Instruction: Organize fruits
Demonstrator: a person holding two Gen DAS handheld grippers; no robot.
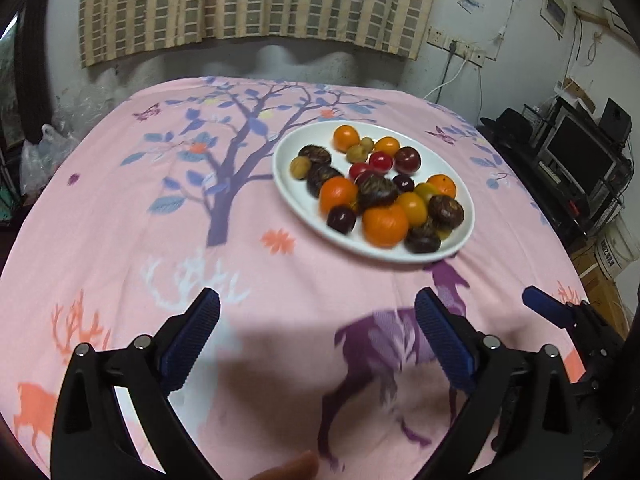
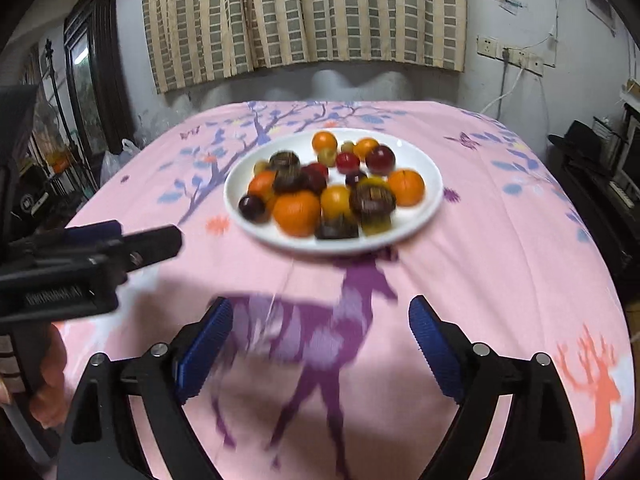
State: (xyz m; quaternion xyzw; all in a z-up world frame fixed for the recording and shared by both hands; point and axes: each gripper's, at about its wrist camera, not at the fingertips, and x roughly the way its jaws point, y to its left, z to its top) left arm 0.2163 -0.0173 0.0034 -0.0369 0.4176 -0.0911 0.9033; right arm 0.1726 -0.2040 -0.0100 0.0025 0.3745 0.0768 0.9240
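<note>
A white oval plate (image 1: 292, 184) (image 2: 424, 208) sits on the pink patterned tablecloth, piled with several fruits: oranges (image 1: 385, 225) (image 2: 297, 213), dark plums (image 1: 341, 219) (image 2: 252, 207), red cherry tomatoes (image 1: 379, 161) (image 2: 347, 162), brown water chestnuts (image 1: 446, 210) (image 2: 372, 199) and small greenish fruits (image 1: 357, 153). My left gripper (image 1: 318, 312) is open and empty, well short of the plate, to its near left. My right gripper (image 2: 320, 318) is open and empty, in front of the plate. The right gripper shows at the left wrist view's right edge (image 1: 560, 312); the left gripper shows at the right wrist view's left edge (image 2: 100, 256).
The pink tablecloth (image 1: 160, 240) (image 2: 500, 260) with tree and deer prints covers the table. A checked curtain (image 1: 256, 4) hangs behind. Black shelving with electronics (image 1: 580, 168) stands to the right, plastic bags (image 1: 44, 152) to the left.
</note>
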